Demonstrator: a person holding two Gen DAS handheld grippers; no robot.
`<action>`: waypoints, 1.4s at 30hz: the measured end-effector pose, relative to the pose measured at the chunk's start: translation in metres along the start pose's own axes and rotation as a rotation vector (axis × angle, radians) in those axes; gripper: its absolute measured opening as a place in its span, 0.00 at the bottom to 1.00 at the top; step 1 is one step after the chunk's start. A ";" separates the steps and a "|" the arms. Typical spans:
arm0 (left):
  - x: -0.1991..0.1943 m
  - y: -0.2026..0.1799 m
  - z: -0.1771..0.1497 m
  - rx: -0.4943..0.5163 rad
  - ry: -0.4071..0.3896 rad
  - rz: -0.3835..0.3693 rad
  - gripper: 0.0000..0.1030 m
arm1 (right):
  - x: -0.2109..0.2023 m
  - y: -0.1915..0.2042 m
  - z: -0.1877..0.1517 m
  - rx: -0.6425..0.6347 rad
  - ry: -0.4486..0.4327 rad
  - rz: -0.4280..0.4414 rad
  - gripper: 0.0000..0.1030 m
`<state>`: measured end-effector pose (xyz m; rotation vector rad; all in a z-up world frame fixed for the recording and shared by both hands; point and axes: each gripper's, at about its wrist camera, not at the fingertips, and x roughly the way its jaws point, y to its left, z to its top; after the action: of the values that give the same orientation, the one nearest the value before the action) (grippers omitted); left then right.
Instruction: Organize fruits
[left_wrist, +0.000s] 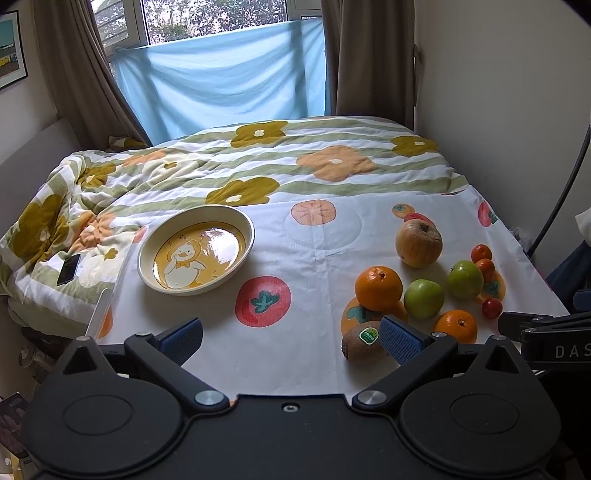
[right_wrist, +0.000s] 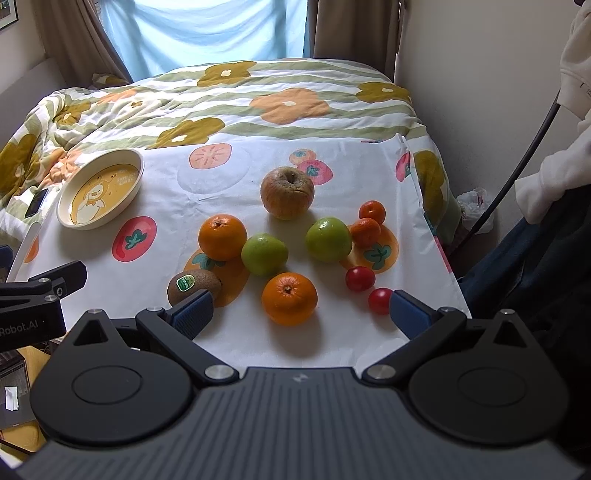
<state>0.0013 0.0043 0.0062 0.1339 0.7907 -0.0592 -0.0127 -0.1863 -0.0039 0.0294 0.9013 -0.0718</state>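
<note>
The fruits cluster toward the bed's right edge on a printed cloth: a near orange (right_wrist: 289, 298) sits closest to the right gripper (right_wrist: 301, 312), with a kiwi (right_wrist: 194, 285) beside its left finger. The orange looks firm and round, likely to roll, so take it across its widest middle; the cherry tomatoes (right_wrist: 360, 278) are small and probably bruise easily. The empty plate (left_wrist: 195, 250) lies well apart near the cloth's left edge, with open cloth between. Both the right and left gripper (left_wrist: 291, 339) fingers stand spread wide, holding nothing.
</note>
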 end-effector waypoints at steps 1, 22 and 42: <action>0.000 0.000 0.000 0.000 0.000 0.000 1.00 | 0.000 0.000 0.000 0.000 0.000 0.000 1.00; -0.002 0.001 -0.001 -0.001 0.002 -0.003 1.00 | 0.000 -0.001 0.000 0.000 -0.002 0.000 1.00; 0.000 -0.008 -0.001 -0.001 0.001 -0.002 1.00 | -0.001 -0.002 0.001 0.001 -0.007 0.005 1.00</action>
<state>-0.0001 -0.0036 0.0047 0.1318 0.7922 -0.0602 -0.0133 -0.1880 -0.0024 0.0321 0.8946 -0.0676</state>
